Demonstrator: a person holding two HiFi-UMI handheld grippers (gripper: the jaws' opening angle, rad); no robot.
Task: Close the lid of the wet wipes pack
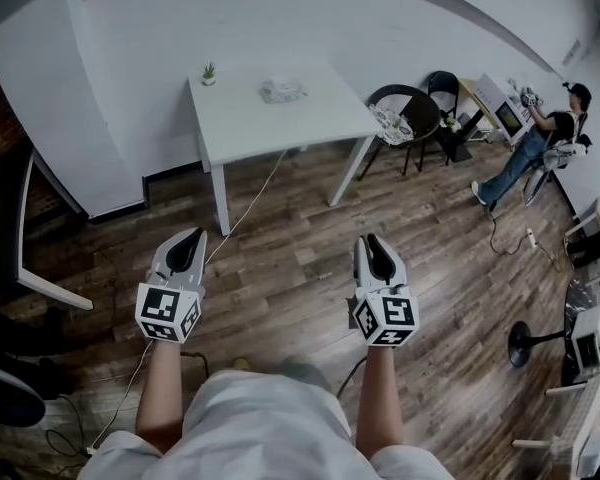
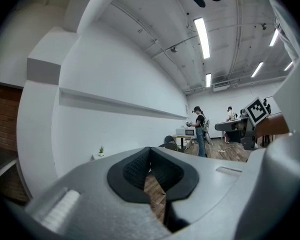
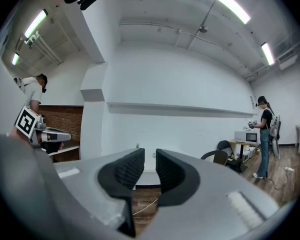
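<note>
Table (image 1: pixel 280 128) by the wall (image 1: pixel 170 28), probably the wipes pack (image 1: pixel 282 91) on it, plant (image 1: pixel 209 72) at its left corner, chairs (image 1: pixel 408 116) to its right

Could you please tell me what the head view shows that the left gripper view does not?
Only the head view: the wet wipes pack and the person's forearms. Only the left gripper view: ceiling lights, and the left gripper with jaw tips touching and nothing between them. Both: the small potted plant and the wooden floor.

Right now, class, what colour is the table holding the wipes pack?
The table is white; the head view shows it best.
</note>
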